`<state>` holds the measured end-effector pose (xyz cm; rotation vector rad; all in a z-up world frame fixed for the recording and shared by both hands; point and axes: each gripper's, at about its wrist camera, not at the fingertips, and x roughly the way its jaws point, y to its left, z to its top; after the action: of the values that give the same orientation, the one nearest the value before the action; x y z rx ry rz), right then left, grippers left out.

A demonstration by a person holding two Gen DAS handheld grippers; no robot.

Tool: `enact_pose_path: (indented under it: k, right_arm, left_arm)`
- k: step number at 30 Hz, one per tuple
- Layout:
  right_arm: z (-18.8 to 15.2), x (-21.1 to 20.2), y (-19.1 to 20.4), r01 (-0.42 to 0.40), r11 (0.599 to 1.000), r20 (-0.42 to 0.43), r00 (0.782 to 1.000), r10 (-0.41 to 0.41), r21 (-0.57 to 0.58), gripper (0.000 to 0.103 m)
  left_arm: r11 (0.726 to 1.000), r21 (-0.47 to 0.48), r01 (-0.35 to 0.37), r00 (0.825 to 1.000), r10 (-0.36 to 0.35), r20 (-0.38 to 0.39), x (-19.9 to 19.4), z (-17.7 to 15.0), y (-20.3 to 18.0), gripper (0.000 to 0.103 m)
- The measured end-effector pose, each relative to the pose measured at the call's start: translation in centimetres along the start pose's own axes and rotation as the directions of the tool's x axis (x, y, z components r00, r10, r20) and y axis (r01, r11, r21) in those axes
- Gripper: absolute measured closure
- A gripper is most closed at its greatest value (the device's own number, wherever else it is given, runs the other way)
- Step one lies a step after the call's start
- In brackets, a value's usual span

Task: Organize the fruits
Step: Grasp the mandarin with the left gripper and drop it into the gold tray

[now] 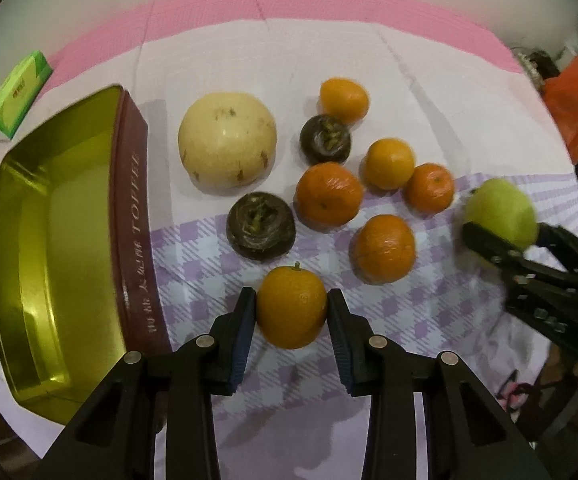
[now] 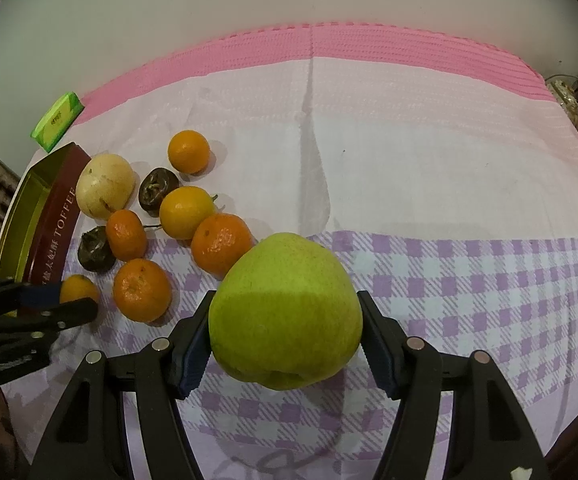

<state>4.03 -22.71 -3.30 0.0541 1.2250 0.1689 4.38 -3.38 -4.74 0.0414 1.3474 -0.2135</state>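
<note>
My left gripper is shut on a small orange that rests on the checked cloth, both pads pressing its sides. To its left stands an open gold-lined tin with "TOFFEE" on its maroon wall. Beyond the orange lie several more oranges, two dark brown fruits and a pale yellow round fruit. My right gripper is shut on a big green pear-like fruit, to the right of the pile. The left gripper with its orange shows at the lower left of the right wrist view.
A lilac-checked cloth covers the near part of the surface, with a pink mat at the back. A green packet lies behind the tin. A red-orange bag sits off the right edge.
</note>
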Motion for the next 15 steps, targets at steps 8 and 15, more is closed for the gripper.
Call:
enact_pose_path:
  k: [8, 15]
  right_arm:
    - [-0.2, 0.7, 0.2, 0.007, 1.000, -0.016, 1.000, -0.007, -0.010, 0.040]
    - [-0.1, 0.9, 0.3, 0.014, 1.000, -0.020, 1.000, -0.014, -0.015, 0.040]
  left_arm:
    - [0.998, -0.053, -0.023, 0.996, 0.028, 0.090, -4.0, 1.1, 4.3, 0.066]
    - [0.972, -0.184, -0.149, 0.981, 0.169, 0.099, -5.1, 1.6, 12.4, 0.066]
